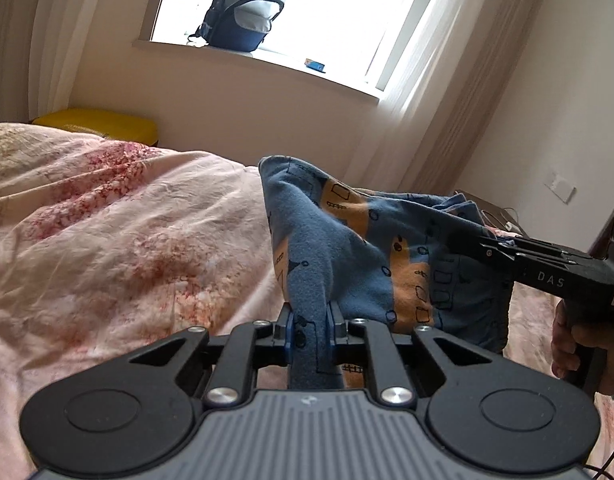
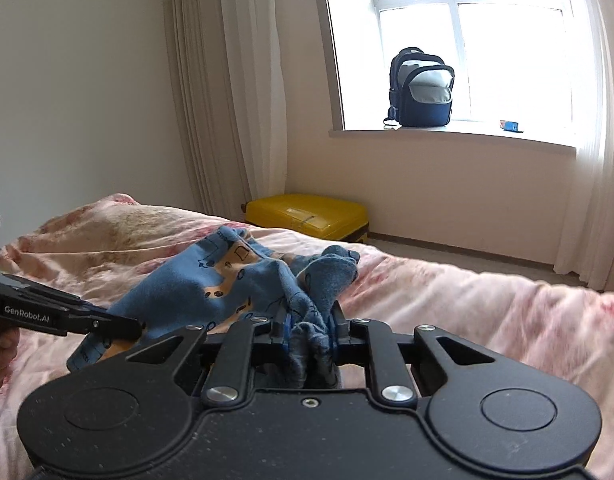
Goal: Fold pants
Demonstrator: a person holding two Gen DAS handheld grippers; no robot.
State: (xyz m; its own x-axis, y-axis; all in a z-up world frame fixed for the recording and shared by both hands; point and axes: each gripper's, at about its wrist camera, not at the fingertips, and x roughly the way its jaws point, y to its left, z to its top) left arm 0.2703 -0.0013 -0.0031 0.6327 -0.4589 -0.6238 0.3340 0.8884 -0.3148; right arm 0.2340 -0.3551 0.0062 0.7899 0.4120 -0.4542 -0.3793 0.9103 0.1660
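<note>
Bed (image 1: pixel 107 220), covered by a pink floral sheet, extending ahead of and beneath both claws. Blue patterned pants (image 1: pixel 367 248), bunched and lifted off the sheet, slung between the two claws; the long axis appears to run from one claw to the other, though the crumpling hides which end is the waistband. Left claw (image 1: pixel 311 328): jaws clamped on a fold of the blue fabric. Right claw (image 2: pixel 309 332): jaws likewise clamped on a gathered wad of the cloth, with the remainder trailing ahead and toward the left claw. The step in hand appears to be raising and spreading the garment; to do it well, draw the claws apart evenly until the cloth hangs taut and level, keeping both grips firm.
</note>
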